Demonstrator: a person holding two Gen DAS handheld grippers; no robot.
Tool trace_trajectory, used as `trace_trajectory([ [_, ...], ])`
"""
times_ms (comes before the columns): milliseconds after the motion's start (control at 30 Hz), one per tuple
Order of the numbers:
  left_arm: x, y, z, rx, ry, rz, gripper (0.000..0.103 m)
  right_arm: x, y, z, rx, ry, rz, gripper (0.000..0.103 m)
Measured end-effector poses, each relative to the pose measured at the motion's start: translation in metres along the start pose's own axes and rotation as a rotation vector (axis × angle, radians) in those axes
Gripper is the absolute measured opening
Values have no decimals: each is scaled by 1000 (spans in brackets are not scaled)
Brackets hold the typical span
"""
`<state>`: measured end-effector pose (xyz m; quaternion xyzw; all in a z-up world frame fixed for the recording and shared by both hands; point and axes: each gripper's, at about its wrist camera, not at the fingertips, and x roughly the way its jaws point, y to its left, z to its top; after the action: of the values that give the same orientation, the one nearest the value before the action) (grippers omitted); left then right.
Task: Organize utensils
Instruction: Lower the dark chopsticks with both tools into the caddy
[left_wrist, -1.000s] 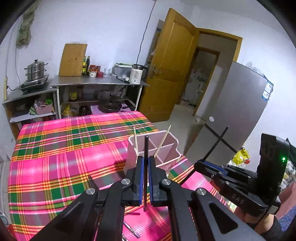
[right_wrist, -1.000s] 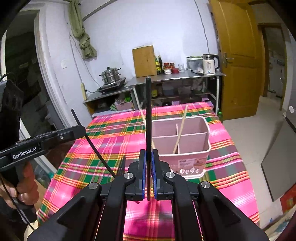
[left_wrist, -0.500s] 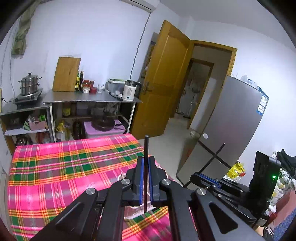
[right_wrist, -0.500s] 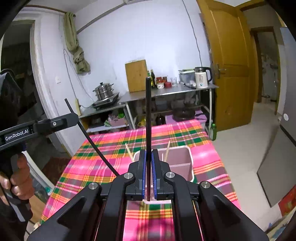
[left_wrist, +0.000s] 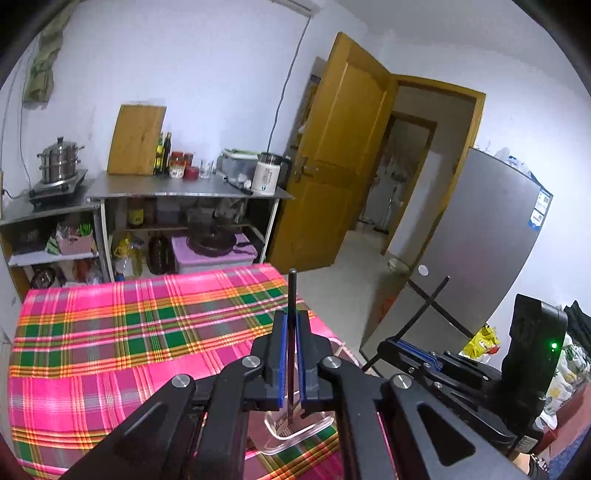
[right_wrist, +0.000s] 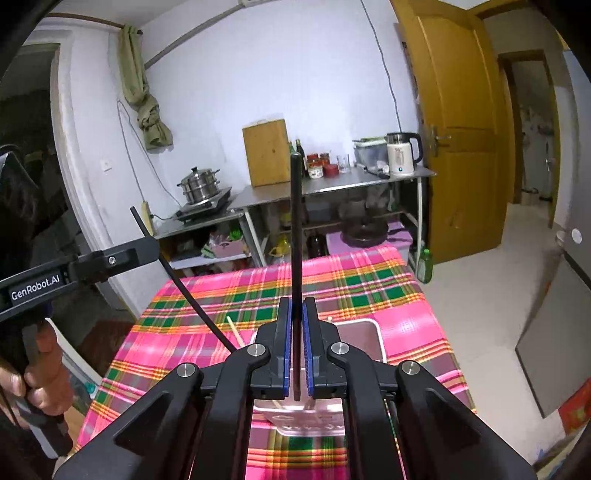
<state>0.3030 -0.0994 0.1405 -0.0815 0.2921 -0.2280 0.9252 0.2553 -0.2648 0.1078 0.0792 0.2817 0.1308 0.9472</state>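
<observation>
My left gripper (left_wrist: 291, 325) is shut on a black chopstick (left_wrist: 291, 295) that stands upright between its blue pads. My right gripper (right_wrist: 296, 314) is shut on another black chopstick (right_wrist: 296, 221), also upright. Both hover above a pale pink divided utensil holder (right_wrist: 364, 332) on the pink plaid tablecloth (right_wrist: 351, 280); the holder's rim also shows in the left wrist view (left_wrist: 295, 439). Light wooden chopsticks (right_wrist: 234, 330) stand in the holder. The right gripper with its chopstick shows in the left wrist view (left_wrist: 424, 314). The left gripper shows in the right wrist view (right_wrist: 147, 243).
Behind the table stands a steel shelf unit (right_wrist: 332, 184) with a cutting board, jars, a kettle (right_wrist: 400, 155) and a steamer pot (right_wrist: 199, 184). A wooden door (left_wrist: 340, 155) stands open to the right. A grey fridge (left_wrist: 480, 240) is at the right of the table.
Both grippers have risen and moved closer over the holder, each keeping its black chopstick. The holder now sits low behind the fingers in both views.
</observation>
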Motion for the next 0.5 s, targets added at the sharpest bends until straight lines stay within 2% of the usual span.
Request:
trace_trajectory([
  [233,28,17,-20,-20,62,8,4,29,-7,-20,4,74,-8,6],
  [500,41,23,-37,-12,101,14,4,48,-10,-39,9,137,-15,6],
])
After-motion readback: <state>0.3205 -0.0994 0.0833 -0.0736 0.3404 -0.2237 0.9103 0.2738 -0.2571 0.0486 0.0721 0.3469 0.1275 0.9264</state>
